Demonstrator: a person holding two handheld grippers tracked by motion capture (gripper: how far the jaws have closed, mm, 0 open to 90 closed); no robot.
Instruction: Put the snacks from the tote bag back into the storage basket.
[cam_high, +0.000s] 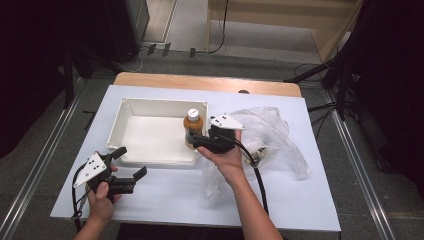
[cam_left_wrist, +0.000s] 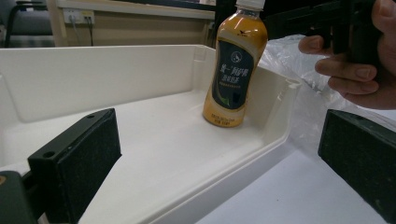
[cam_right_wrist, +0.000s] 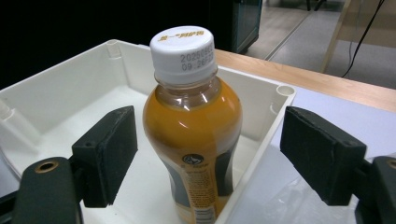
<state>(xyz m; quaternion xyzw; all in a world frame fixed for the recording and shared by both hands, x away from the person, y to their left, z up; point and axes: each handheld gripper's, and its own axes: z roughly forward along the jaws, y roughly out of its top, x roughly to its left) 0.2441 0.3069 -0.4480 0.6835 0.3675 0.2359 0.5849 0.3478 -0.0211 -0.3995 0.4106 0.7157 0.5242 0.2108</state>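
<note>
**Bottle stands in the tray, both grippers apart**

The orange drink bottle with white cap (cam_high: 193, 127) stands upright inside the white rectangular plastic tray (cam_high: 131, 110), in its corner at about 3 o'clock. The right gripper (cam_high: 199, 141) is just beside it — jaws wide apart, pads clear of the bottle on both sides. The left gripper (cam_high: 131, 162), at the tray's 7 o'clock, is also spread apart and holds nothing. A crumpled clear plastic bag (cam_high: 272, 131) lies at 3 o'clock of the tray.

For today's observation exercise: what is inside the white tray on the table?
One bottle of orange drink with a white cap stands upright in a corner of the white tray, on the side nearest the plastic bag. The tray floor directly beneath the bottle is covered.
</note>
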